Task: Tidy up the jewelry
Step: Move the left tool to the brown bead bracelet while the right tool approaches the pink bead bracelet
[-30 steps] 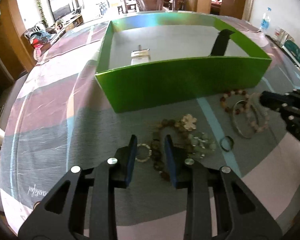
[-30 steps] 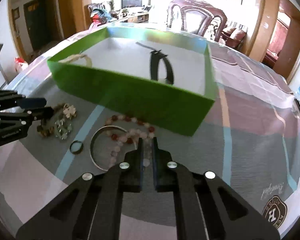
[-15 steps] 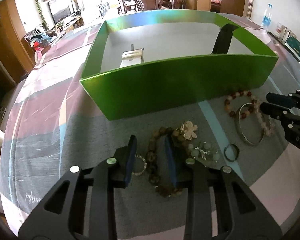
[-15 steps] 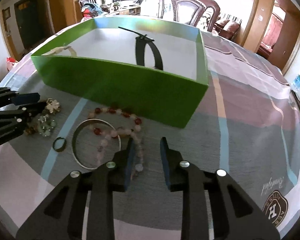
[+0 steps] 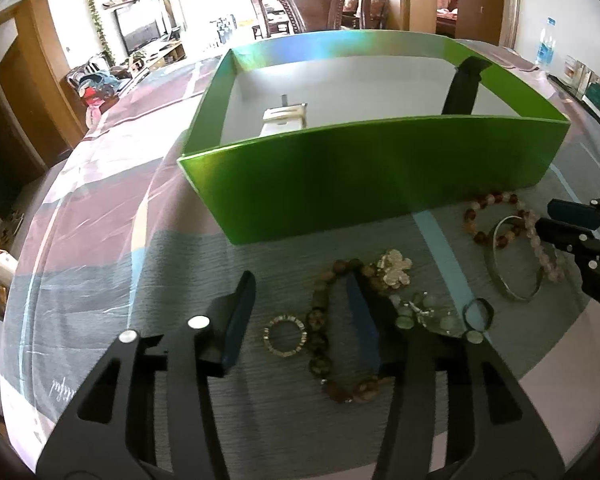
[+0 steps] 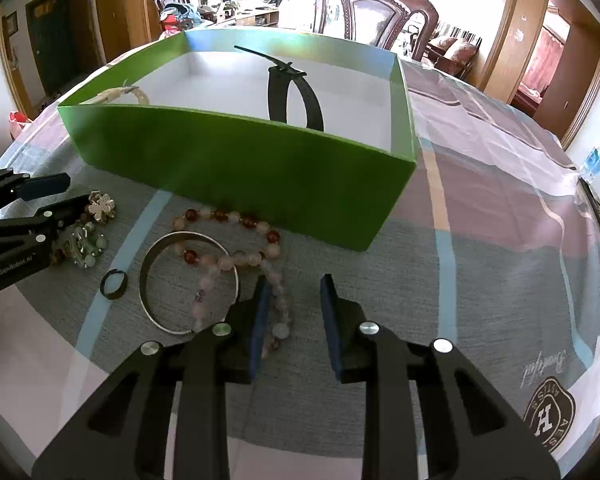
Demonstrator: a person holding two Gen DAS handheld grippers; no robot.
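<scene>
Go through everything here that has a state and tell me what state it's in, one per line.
Green box: open, no lid.
Black strap: inside the box, looped, standing up.
Left gripper: open, fingers astride the brown bead bracelet.
Right gripper: open, empty.
Silver bangle: flat on the cloth, pink bead bracelet across it.

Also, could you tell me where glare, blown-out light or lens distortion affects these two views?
Left wrist view: the room behind the chair is blown out white, the box rim carries a bluish sheen, and its straight walls bow with the fisheye. Right wrist view: the windows are likewise overexposed, the tablecloth looks washed out at right, and dark vignetting fills the corners.
</scene>
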